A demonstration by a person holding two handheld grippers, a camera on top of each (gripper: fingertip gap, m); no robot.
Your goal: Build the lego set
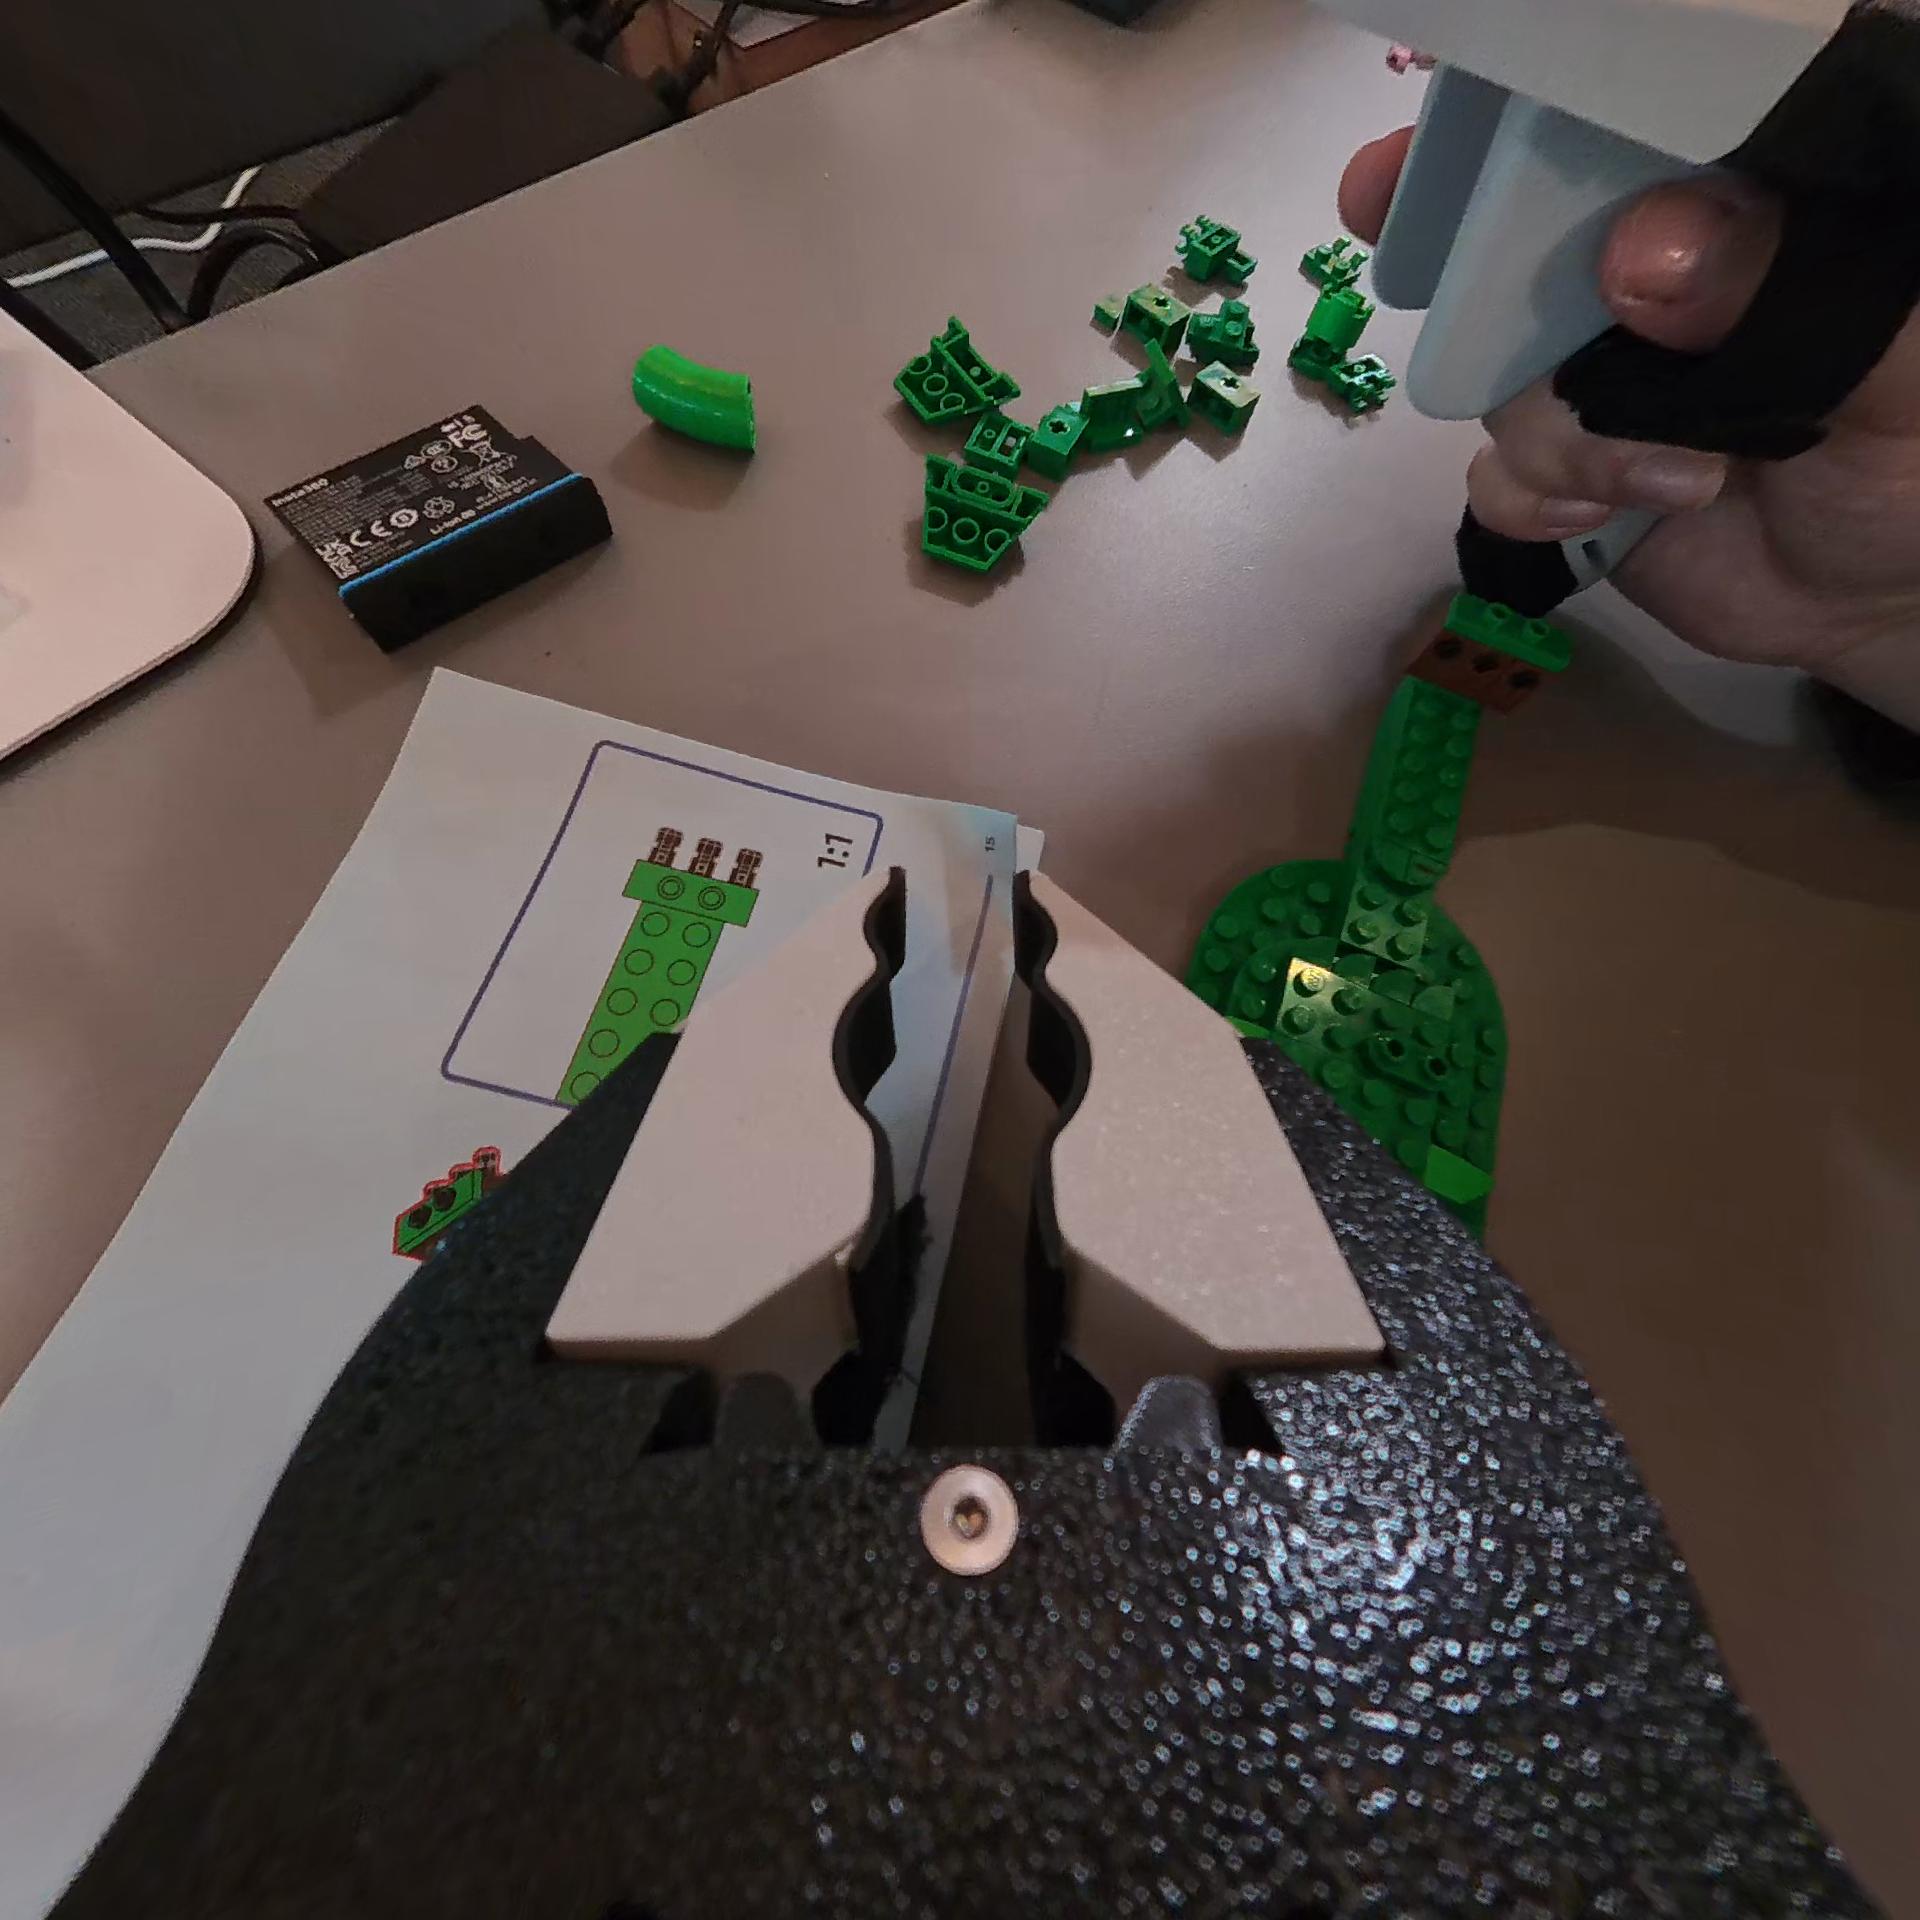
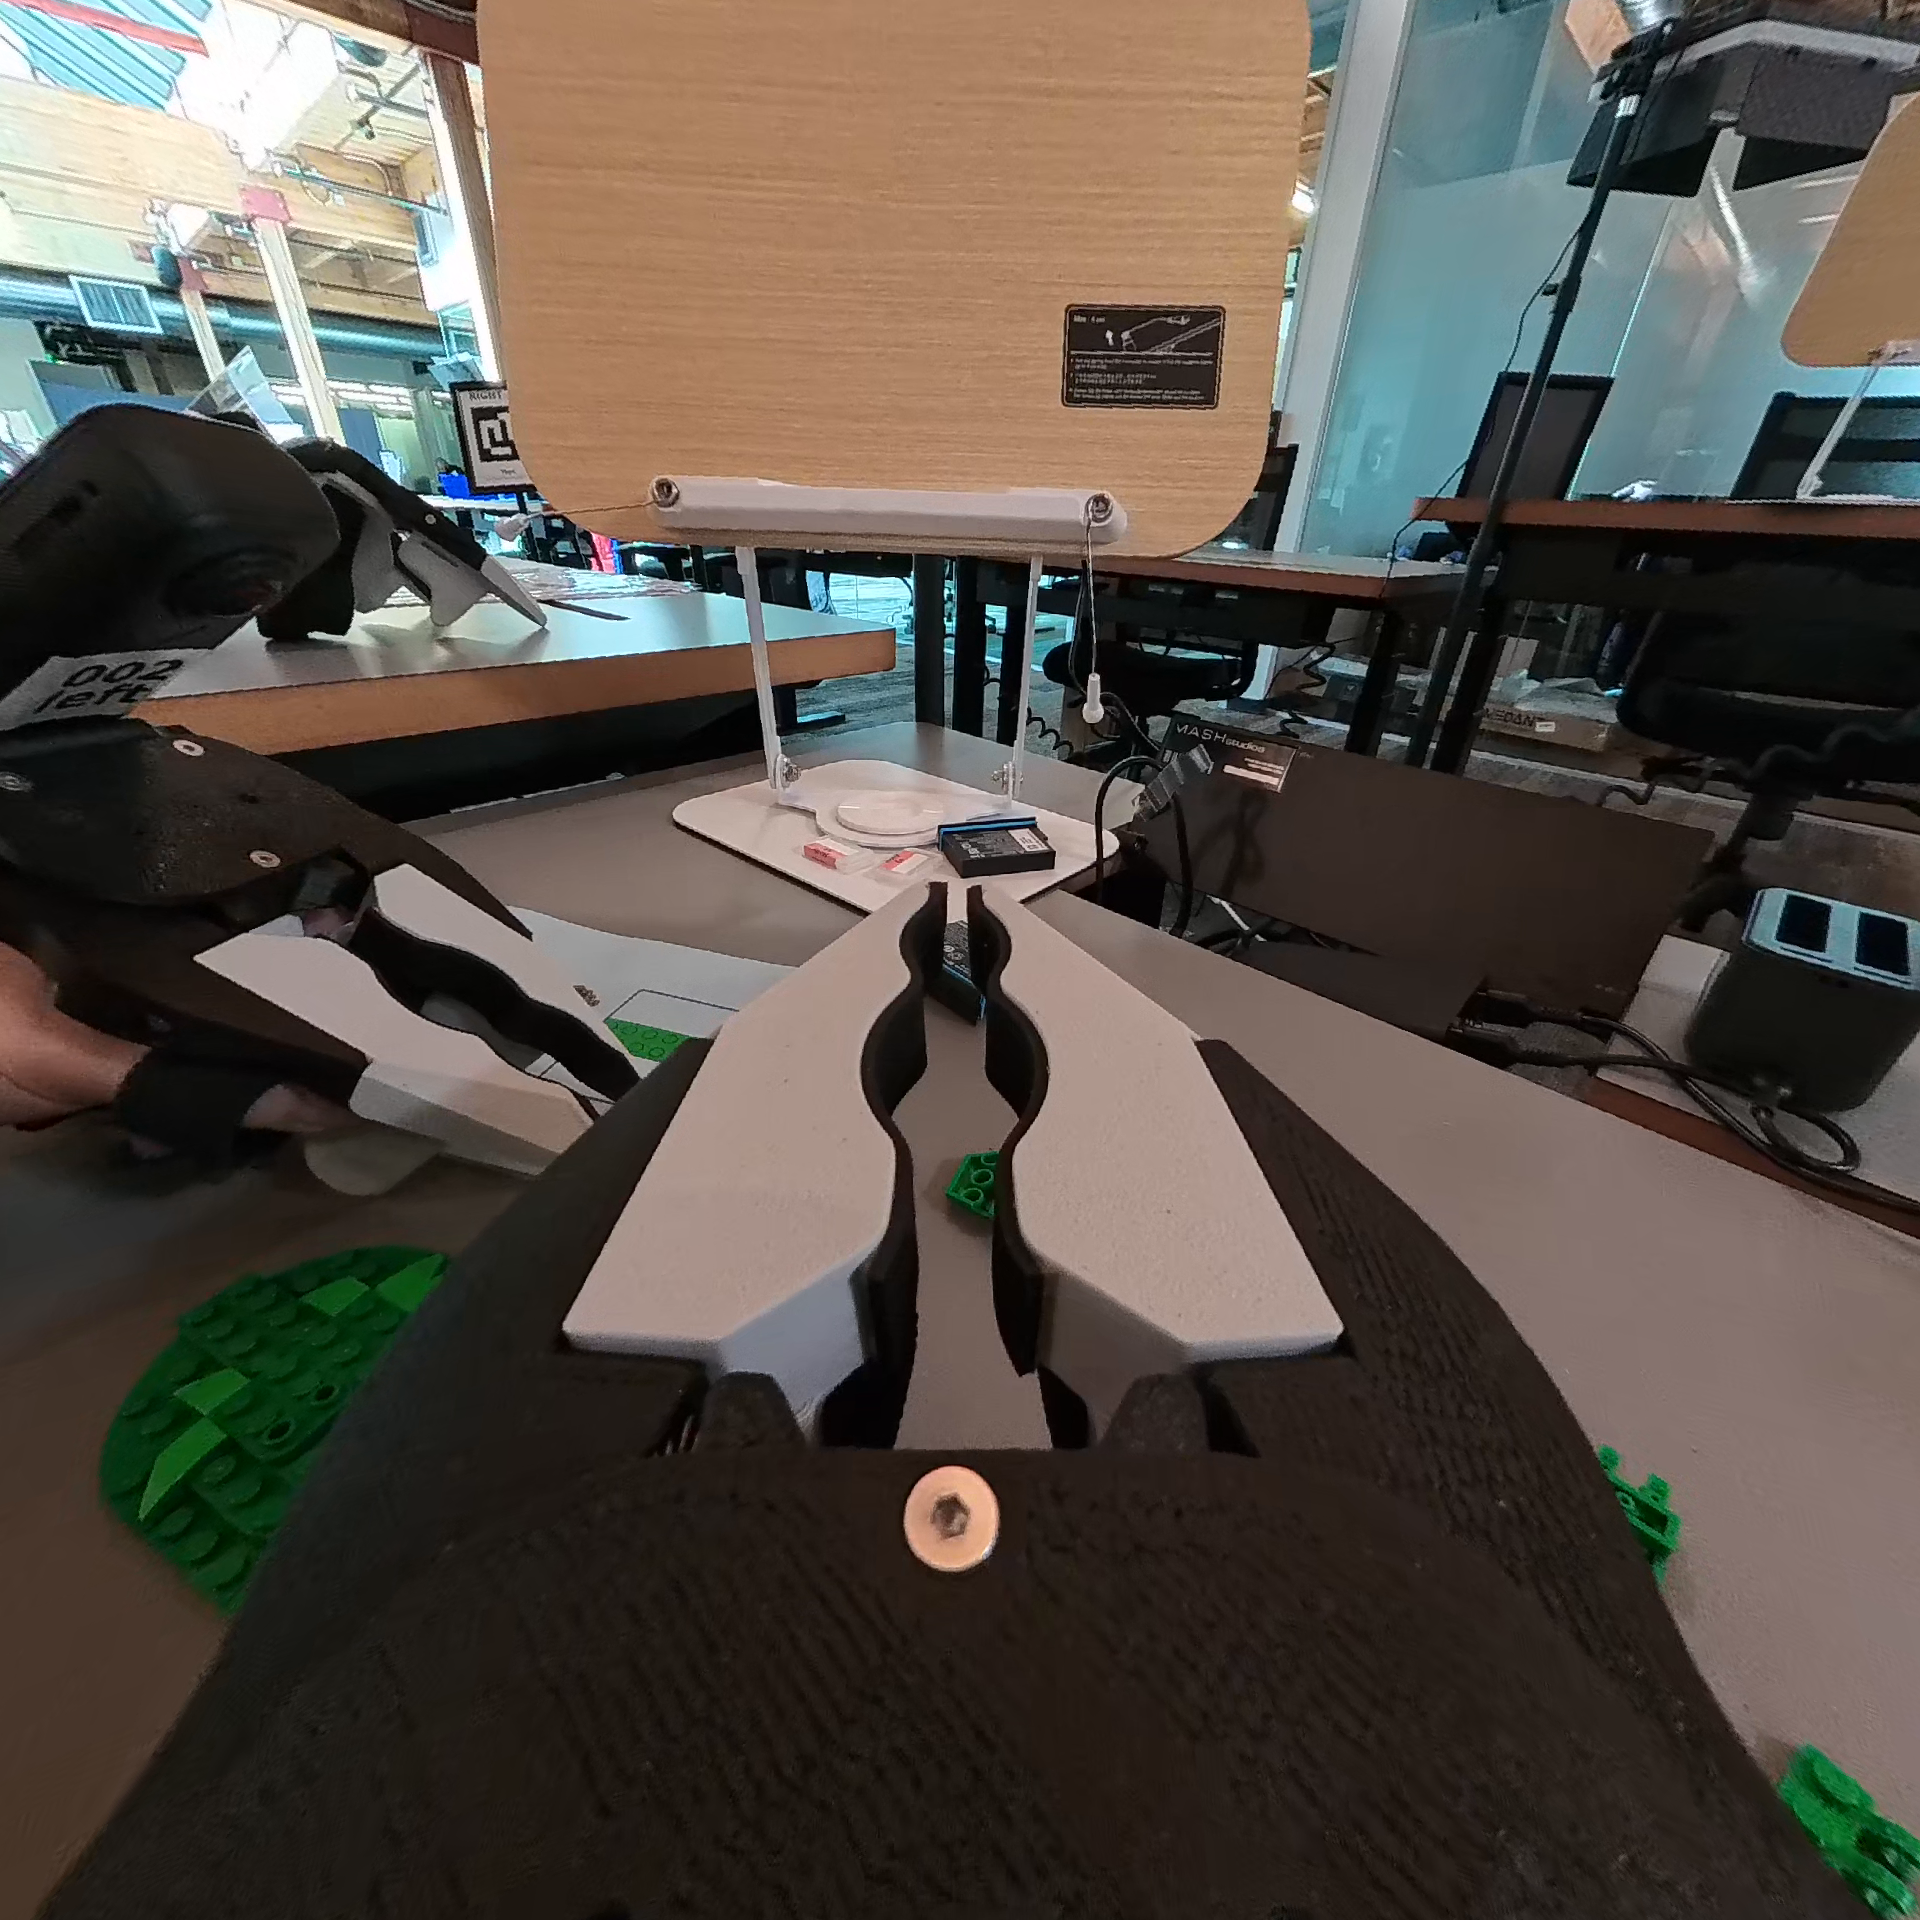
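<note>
left hand-held gripper (image 1: 958, 883) slightly spread, empty | right hand-held gripper (image 2: 956, 891) nearly closed, empty | printed battery (image 1: 442, 520)

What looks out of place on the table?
A black battery lies among the lego parts, between the white lamp base and the curved green piece, just beyond the instruction sheet. It is no part of the set. The loose green bricks lie scattered but nothing looks damaged.

The green lego build (image 1: 1361, 997) and loose green pieces (image 1: 1081, 405) look like glossy plastic on a matt grey table (image 1: 831, 260). The instruction sheet (image 1: 312, 1143) is smooth paper. The left gripper (image 1: 958, 894) has matt pale fingers (image 1: 748, 1122) on a rough, grainy black body, with a shiny metal screw (image 1: 968, 1519).
</note>
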